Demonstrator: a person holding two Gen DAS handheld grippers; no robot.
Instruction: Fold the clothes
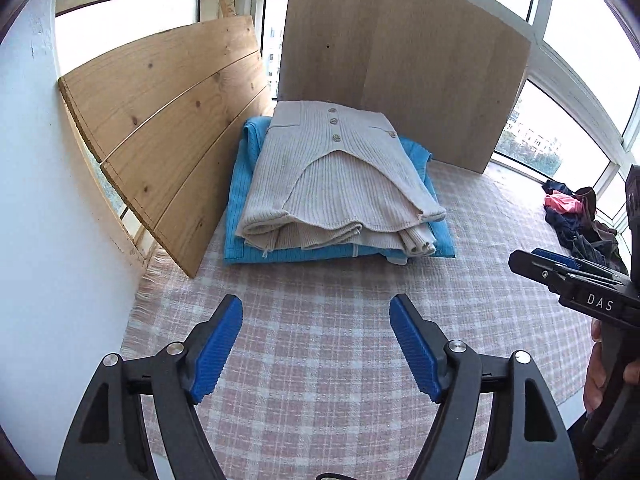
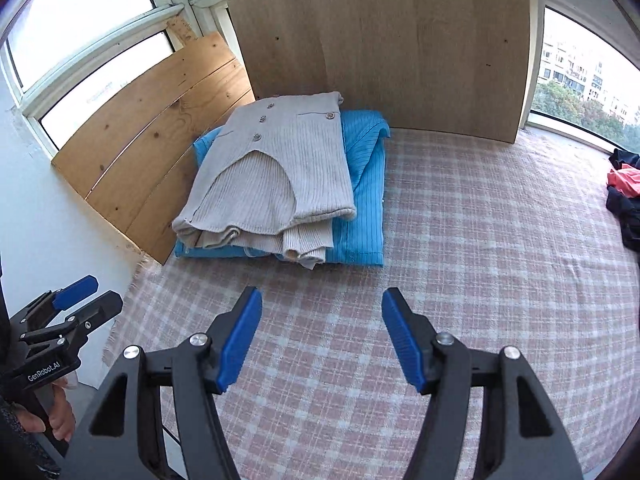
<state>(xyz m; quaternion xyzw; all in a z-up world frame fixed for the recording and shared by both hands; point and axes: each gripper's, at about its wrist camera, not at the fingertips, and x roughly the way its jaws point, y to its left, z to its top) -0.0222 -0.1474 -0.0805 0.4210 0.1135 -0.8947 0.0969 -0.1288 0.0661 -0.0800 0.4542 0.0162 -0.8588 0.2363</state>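
Note:
A folded beige ribbed cardigan lies on top of a folded blue garment at the far left of the checked cloth. The stack also shows in the right wrist view, beige cardigan over the blue garment. My left gripper is open and empty, hovering over the cloth in front of the stack. My right gripper is open and empty, likewise short of the stack. Each gripper shows at the edge of the other's view, the right one and the left one.
A pile of unfolded dark and pink clothes lies at the far right, also seen in the right wrist view. Wooden boards lean against the window and wall behind the stack, and a large panel stands upright.

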